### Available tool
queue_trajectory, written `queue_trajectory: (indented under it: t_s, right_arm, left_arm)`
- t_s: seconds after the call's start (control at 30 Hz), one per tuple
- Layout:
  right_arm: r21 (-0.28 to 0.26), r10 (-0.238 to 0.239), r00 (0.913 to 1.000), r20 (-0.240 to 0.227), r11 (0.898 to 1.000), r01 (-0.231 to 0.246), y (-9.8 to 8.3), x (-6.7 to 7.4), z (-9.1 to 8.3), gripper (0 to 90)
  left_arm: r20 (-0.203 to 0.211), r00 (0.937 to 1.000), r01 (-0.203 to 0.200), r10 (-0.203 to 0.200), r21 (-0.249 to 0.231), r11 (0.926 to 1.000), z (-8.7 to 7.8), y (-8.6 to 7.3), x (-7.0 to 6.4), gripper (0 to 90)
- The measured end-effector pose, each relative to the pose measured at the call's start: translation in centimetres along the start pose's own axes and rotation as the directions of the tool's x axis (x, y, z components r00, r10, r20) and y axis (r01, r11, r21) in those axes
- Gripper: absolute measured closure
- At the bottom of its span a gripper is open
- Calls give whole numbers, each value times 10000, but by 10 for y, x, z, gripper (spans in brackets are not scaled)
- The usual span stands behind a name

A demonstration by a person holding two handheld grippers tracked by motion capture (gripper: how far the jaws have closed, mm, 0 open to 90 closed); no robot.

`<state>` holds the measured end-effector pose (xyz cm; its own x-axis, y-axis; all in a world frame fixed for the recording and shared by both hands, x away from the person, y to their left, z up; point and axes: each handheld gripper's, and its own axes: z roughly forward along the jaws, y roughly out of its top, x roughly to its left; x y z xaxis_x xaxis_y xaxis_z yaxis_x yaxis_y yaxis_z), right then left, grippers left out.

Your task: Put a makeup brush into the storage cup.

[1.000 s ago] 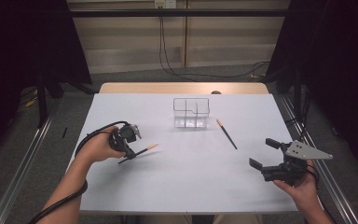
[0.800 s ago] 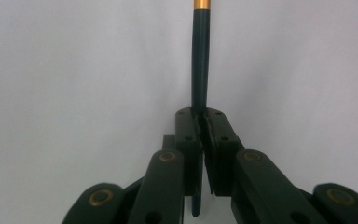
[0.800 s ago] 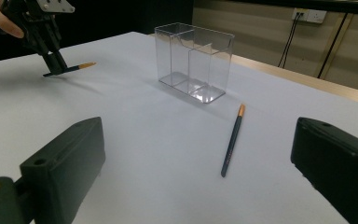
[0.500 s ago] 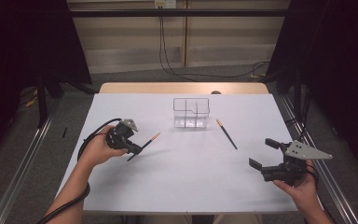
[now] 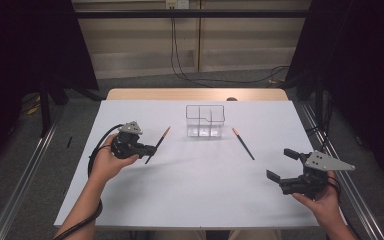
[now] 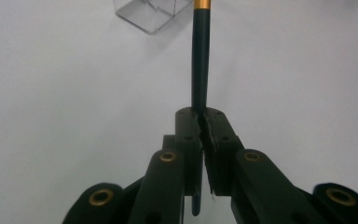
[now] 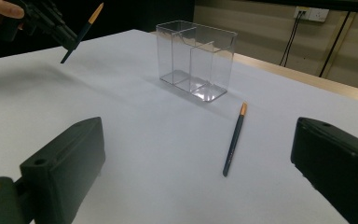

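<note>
High view shows the left gripper (image 5: pixel 142 148) clenched on a dark pencil (image 5: pixel 158 145) whose orange tip points up and right toward the clear box (image 5: pixel 205 120), near it.

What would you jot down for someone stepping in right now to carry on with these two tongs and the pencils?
Left tongs: shut on one dark pencil, lifted off the table and pointing toward the clear box.
Right tongs: open, holding nothing, resting near the right edge of the white table.
Second pencil: lying flat on the table, just right of the box.
The box's compartments look empty.
Done: first pencil picked up.
Left, probably: drop it into the box, then fetch the second pencil, which the right tongs seem best placed to reach.
</note>
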<state>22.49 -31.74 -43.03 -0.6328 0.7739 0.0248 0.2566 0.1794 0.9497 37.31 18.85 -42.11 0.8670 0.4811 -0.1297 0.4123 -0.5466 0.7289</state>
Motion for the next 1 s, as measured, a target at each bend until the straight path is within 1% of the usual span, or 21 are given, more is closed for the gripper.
queue_trajectory:
  t_s: [0.03, 0.07, 0.2, 0.27, 0.3, 0.33, 0.37, 0.43, 0.5, 0.57, 0.6, 0.63, 0.67, 0.7, 0.77, 0.8, 0.83, 0.87, 0.93, 0.97, 1.0]
  right_arm:
    - [3, -16, 10000, 3, 10000, 16, 0, 0, 0, 24]
    - [-7, -12, 10000, 3, 10000, 12, 0, 0, 0, 24]
    - [17, 5, 10000, -5, 10000, -5, 0, 0, 0, 23]
    - [24, 9, 10000, 1, 10000, -9, 0, 0, 0, 24]
    - [25, 7, 10000, 3, 10000, -7, 0, 0, 0, 23]
    - [27, -20, 10000, -5, 10000, 20, 0, 0, 0, 24]
    - [32, -30, 10000, 10, 10000, 30, 0, 0, 0, 24]
    - [24, -19, 10000, -1, 10000, 19, 0, 0, 1, 24]
    - [15, -19, 10000, -26, 10000, 19, 0, 1, 1, 23]
    - [25, -32, 10000, -18, 10000, 32, 0, 1, 2, 24]
    - [47, -32, 10000, -12, 10000, 32, 0, 1, 2, 24]
    - [32, -43, 10000, -16, 10000, 43, 0, 2, 2, 23]
    - [35, -19, 10000, -29, 10000, 19, 0, 2, 2, 23]
    - [21, -17, 10000, -53, 10000, 17, 0, 2, 3, 23]
    - [16, -46, 10000, -85, 10000, 46, 0, 2, 3, 24]
    - [11, -34, 10000, -88, 10000, 35, 0, 2, 3, 23]
    - [20, -30, 10000, -65, 10000, 30, 0, 2, 3, 23]
    - [28, -14, 10000, -59, 10000, 15, 0, 2, 3, 23]
    - [31, -15, 10000, -63, 10000, 15, 0, 2, 3, 23]
    - [11, -23, 10000, -52, 10000, 23, 0, 2, 3, 23]
    - [20, -18, 10000, -57, 10000, 18, 0, 1, 2, 23]
  left_arm:
    - [-54, 9999, 111, -112, -247, 9996, -1, 0, -1, 852]
    - [-112, 9999, 106, -112, -469, 9988, -1, -1, -1, 852]
    - [-440, 9987, 180, -241, -1348, 9907, -5, -2, -4, 852]
    - [-504, 9981, 244, -343, -1849, 9825, -7, -3, -6, 852]
    - [-554, 9975, 310, -439, -2154, 9760, -8, -3, -7, 852]
    - [-536, 9974, 343, -481, -2332, 9718, -9, -4, -7, 852]
    - [-606, 9967, 365, -537, -2555, 9661, -10, -4, -8, 852]
    - [-619, 9950, 553, -778, -3050, 9507, -10, -5, -11, 852]
    - [-630, 9936, 656, -942, -3575, 9316, -10, -7, -13, 852]
    - [-575, 9920, 784, -1122, -4156, 9061, -10, -8, -15, 852]
    - [-572, 9923, 745, -1100, -4342, 8977, -10, -8, -16, 852]
    - [-712, 9913, 670, -1111, -4536, 8887, -9, -8, -18, 852]
    - [-613, 9907, 777, -1212, -4757, 8762, -9, -7, -19, 852]
    - [-572, 9913, 751, -1187, -4955, 8654, -8, -7, -20, 851]
    - [-469, 9929, 689, -1090, -5201, 8513, -7, -7, -22, 851]
    - [-480, 9927, 682, -1103, -5311, 8446, -6, -6, -23, 851]
    - [-479, 9925, 696, -1128, -5377, 8402, -4, -6, -24, 851]
    - [-397, 9935, 689, -1069, -5376, 8404, -3, -5, -25, 851]
    - [-348, 9943, 661, -1013, -5443, 8363, -1, -3, -27, 851]
    - [-329, 9948, 626, -959, -5450, 8361, 0, -2, -27, 851]
    - [-245, 9954, 641, -927, -5496, 8330, 1, -1, -28, 851]
